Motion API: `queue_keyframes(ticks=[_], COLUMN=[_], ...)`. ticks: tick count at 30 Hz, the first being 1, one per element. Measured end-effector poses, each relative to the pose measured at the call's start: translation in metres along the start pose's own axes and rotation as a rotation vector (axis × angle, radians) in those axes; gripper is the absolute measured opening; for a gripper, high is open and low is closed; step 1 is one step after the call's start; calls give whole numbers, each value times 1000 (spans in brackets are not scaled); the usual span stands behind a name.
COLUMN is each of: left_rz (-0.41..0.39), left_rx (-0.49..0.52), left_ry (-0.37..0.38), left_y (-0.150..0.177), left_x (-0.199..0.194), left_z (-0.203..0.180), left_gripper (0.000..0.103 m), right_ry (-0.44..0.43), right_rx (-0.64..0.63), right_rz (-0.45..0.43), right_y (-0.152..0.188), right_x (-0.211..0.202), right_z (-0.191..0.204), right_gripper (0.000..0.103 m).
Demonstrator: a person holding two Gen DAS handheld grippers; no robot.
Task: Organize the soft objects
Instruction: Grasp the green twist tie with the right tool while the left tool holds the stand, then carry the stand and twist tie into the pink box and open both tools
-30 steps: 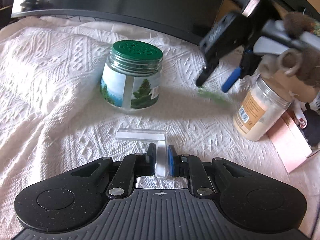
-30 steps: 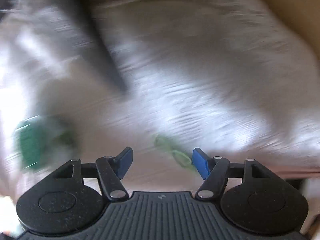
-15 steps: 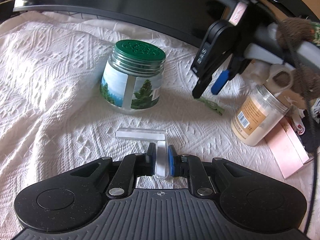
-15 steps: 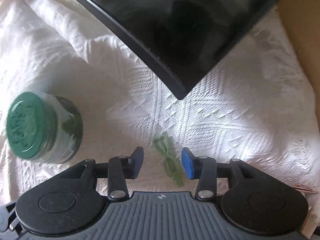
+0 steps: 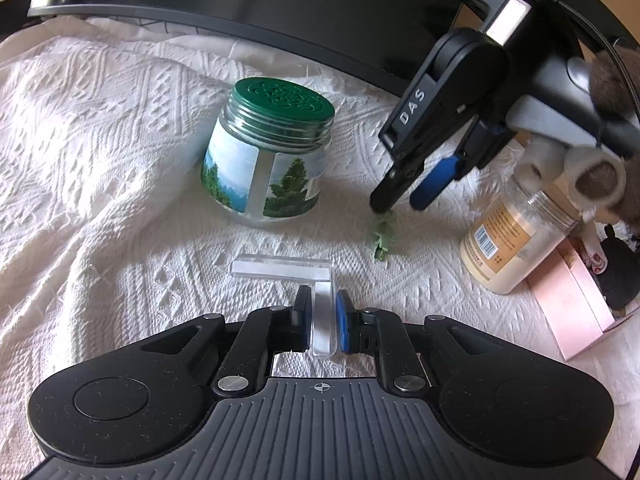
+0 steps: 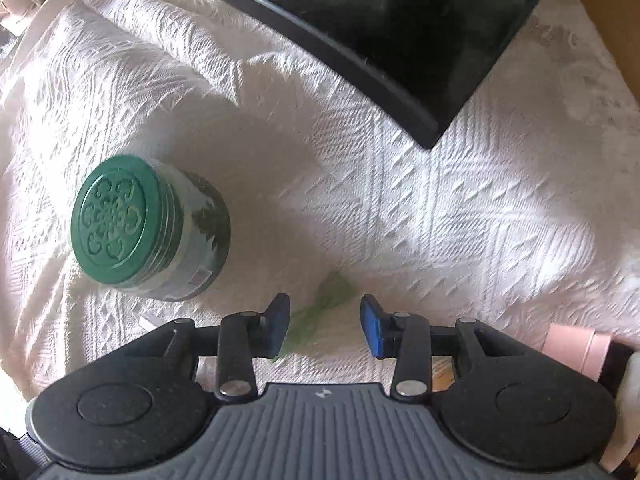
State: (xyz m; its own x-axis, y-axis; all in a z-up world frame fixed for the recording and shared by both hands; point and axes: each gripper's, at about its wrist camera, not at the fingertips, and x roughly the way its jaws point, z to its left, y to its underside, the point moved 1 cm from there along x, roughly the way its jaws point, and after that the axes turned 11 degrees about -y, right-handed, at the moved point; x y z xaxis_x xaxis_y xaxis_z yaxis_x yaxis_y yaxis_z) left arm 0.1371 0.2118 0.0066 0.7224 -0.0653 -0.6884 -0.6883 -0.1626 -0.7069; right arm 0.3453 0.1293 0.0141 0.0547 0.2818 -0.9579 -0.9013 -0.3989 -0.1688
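- My left gripper [image 5: 323, 322] pinches a clear plastic piece [image 5: 322, 312].
- My right gripper [image 6: 325, 322], jaws just narrowed yet apart, straddles the green string [image 6: 320, 312] lying untouched on the white cloth [image 6: 460, 220].

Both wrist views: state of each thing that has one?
Left gripper: shut on clear plastic piece.
Right gripper: open, jaws just closing, green string between, not pinched.
Green-lidded jar: upright, lid on.
Powder jar: tilted, closed.
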Motion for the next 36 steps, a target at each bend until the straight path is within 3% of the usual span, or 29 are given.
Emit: queue_keyframes(ticks=[9, 12, 14, 19, 27, 31, 36], left_rz=[9, 13, 16, 24, 67, 20, -36], left_rx=[-8, -15, -20, -22, -38, -75, -27], left_ry=[1, 0, -3, -9, -1, -1, -10], left_y=[0, -1, -1, -2, -10, -4, -2], left_x=[0, 0, 0, 0, 6, 6, 0], left_z=[1, 1, 1, -1, 1, 3, -4], left_gripper=[16, 16, 16, 16, 16, 16, 15], right_ry=[21, 35, 41, 23, 18, 10, -17], right_rx=[-21, -62, -77, -72, -102, -110, -102], right_rz=[-48, -66, -67, -84, -122, -144, -243], right_y=[29, 39, 46, 62, 60, 71, 88], right_x=[17, 14, 11, 6, 2, -8, -57], right_z=[33, 40, 40, 30, 22, 26, 26], right_gripper=[38, 29, 24, 24, 24, 24, 23])
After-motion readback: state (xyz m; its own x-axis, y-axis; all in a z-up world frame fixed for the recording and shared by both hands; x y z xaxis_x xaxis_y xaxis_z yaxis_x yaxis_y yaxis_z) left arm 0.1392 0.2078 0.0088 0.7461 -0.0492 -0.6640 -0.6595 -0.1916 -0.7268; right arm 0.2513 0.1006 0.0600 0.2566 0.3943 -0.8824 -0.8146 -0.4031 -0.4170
